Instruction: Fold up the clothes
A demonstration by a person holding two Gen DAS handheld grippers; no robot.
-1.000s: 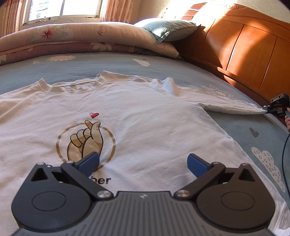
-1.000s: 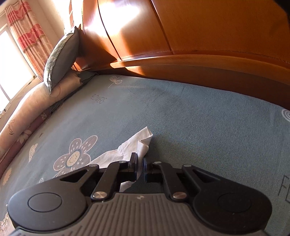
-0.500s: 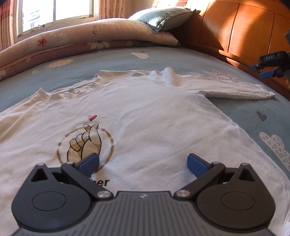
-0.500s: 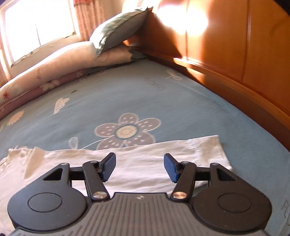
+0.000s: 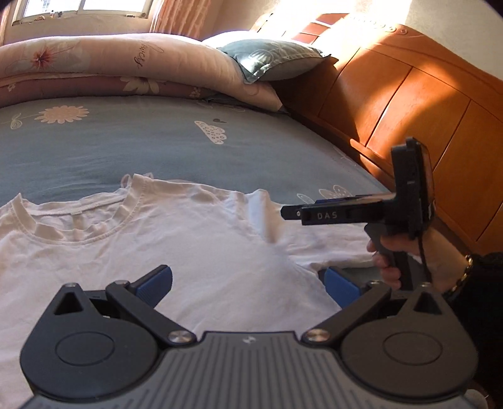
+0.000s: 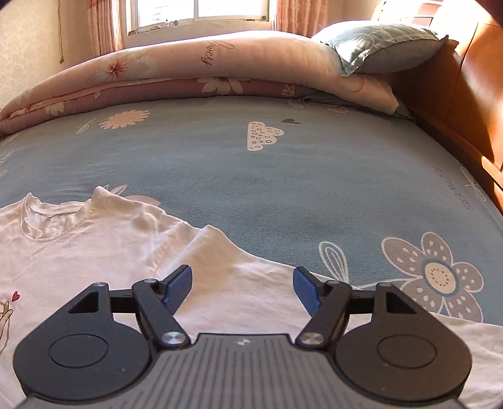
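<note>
A white T-shirt (image 5: 176,239) lies flat, front up, on the blue bedsheet (image 5: 125,141). Its neckline (image 5: 78,220) faces the far side. My left gripper (image 5: 248,283) is open and empty, just above the shirt's upper chest. My right gripper (image 6: 242,288) is open and empty over the shirt's (image 6: 103,251) right shoulder, where a small fold (image 6: 217,248) stands up. The right gripper also shows in the left wrist view (image 5: 289,214), held by a hand over the right sleeve (image 5: 333,248).
A rolled floral quilt (image 6: 188,72) and a blue-grey pillow (image 6: 383,44) lie along the far side of the bed. The wooden headboard (image 5: 408,103) runs along the right. A window (image 6: 195,12) is beyond the quilt.
The right gripper let go of the sleeve end, opened, and moved left to the shoulder. The left gripper moved up the shirt from the printed chest toward the neckline.
</note>
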